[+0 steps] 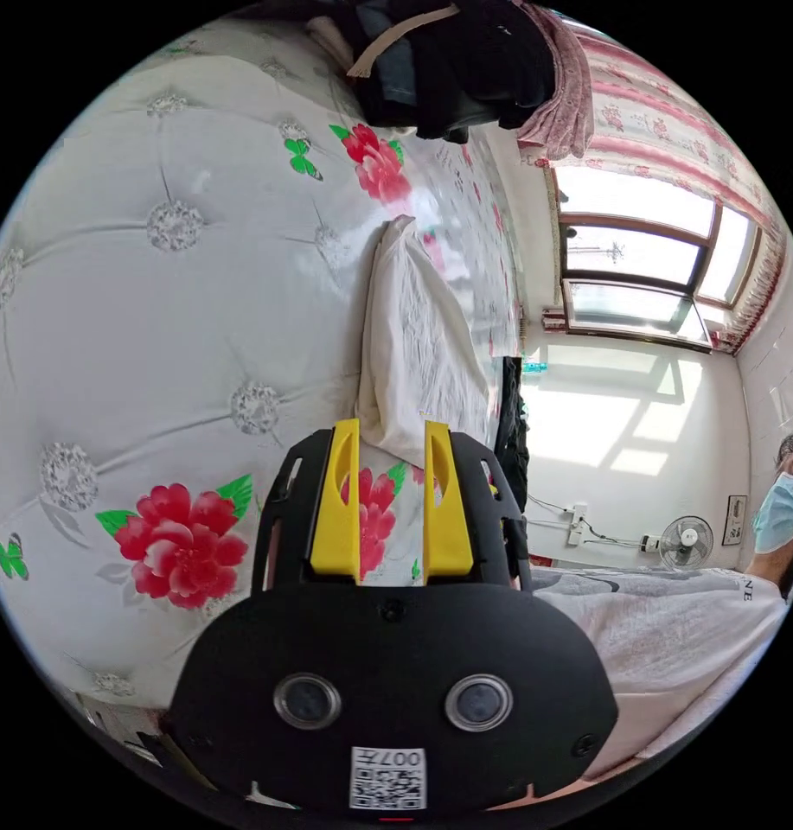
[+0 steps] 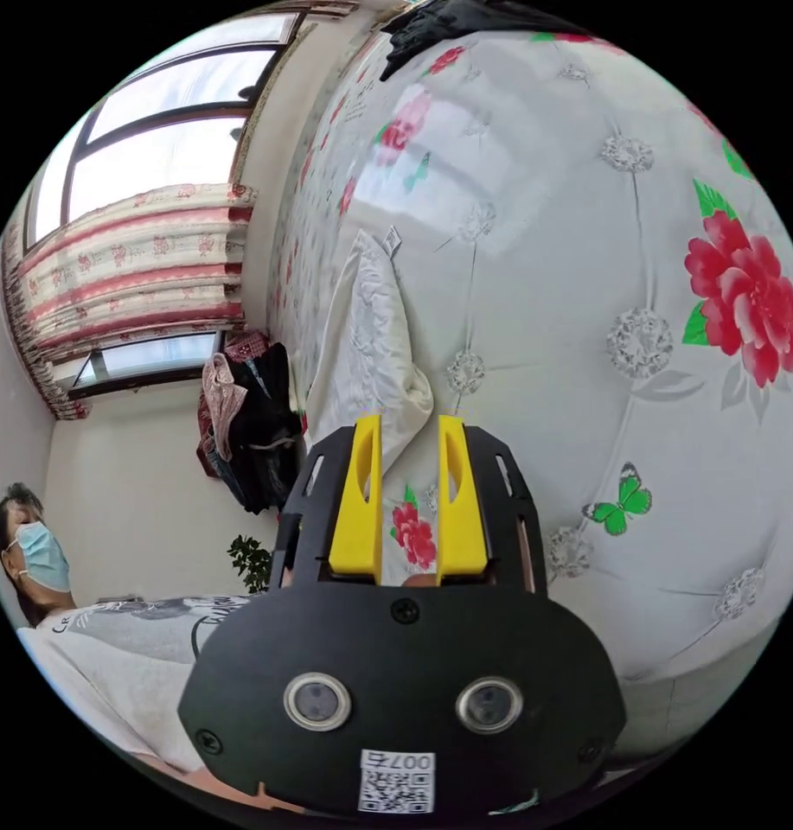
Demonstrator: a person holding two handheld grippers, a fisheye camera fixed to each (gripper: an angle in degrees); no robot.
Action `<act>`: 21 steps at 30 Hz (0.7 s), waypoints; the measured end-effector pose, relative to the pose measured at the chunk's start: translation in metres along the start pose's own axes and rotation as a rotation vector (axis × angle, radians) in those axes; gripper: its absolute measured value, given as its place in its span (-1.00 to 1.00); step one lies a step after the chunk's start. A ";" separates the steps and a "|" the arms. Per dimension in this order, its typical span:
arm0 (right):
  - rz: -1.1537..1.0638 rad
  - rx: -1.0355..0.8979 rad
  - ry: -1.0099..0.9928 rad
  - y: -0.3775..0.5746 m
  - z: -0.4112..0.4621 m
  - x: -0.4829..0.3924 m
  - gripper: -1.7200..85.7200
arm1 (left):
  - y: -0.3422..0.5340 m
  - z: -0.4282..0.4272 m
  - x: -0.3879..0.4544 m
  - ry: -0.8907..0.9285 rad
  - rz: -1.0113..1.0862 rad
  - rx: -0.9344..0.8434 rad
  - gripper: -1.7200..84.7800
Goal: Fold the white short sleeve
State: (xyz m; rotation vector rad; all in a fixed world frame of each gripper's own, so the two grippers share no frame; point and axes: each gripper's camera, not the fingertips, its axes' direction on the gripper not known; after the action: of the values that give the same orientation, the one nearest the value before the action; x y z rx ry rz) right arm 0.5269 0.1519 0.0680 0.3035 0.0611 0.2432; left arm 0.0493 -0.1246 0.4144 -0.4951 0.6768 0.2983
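Left gripper (image 1: 393, 437): yellow jaws spread, nothing between them; the tips sit just short of the near corner of the shirt (image 1: 413, 354), not touching as far as I can tell.
Shirt: white, lying on the flowered quilt (image 1: 154, 346) as a long narrow strip that runs away from the left tips; it looks already doubled lengthwise.
Right gripper (image 2: 409, 432): jaws spread too, empty; the shirt's (image 2: 361, 346) rounded near end lies just ahead of the tips and a little toward the left jaw.
Quilt under the right gripper (image 2: 586, 259): flat, no other cloth near the jaws.
Step in hand: judged as between folds, both tools free and lined up at one end of the strip.
Next move: each gripper likely has to close on a near corner, pinching all layers, then carry that end over toward the far end.
Risk: catching the quilt, or only the top layer.
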 end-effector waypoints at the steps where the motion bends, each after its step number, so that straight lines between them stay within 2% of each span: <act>1: -0.002 -0.008 0.000 0.000 0.005 -0.001 -0.78 | 0.000 0.003 0.000 0.002 -0.004 -0.003 -0.72; 4: 0.007 -0.029 -0.018 0.000 0.026 0.000 -0.79 | -0.006 0.023 -0.005 0.023 -0.037 -0.034 -0.75; 8: 0.057 0.013 -0.119 0.001 0.026 0.004 -0.88 | -0.016 0.040 -0.019 0.056 -0.169 -0.088 -0.89; 10: 0.043 0.056 -0.093 0.012 0.014 0.003 -0.92 | -0.017 0.037 -0.012 0.023 -0.114 -0.084 -0.91; 12: 0.021 0.030 -0.048 0.027 0.005 0.010 -0.94 | -0.012 0.038 0.001 -0.103 -0.002 -0.126 -0.93; 16: 0.099 0.036 -0.041 0.048 -0.011 0.032 -0.96 | 0.004 0.041 -0.011 -0.055 -0.055 -0.145 -0.94; 21: 0.079 0.036 -0.057 0.054 -0.021 0.026 -0.96 | 0.022 0.049 -0.018 -0.015 -0.087 -0.123 -0.92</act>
State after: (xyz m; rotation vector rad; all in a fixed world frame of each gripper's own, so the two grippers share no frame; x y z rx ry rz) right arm 0.5373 0.2145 0.0641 0.3492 -0.0025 0.3115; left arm 0.0523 -0.0822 0.4515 -0.6381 0.6228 0.2621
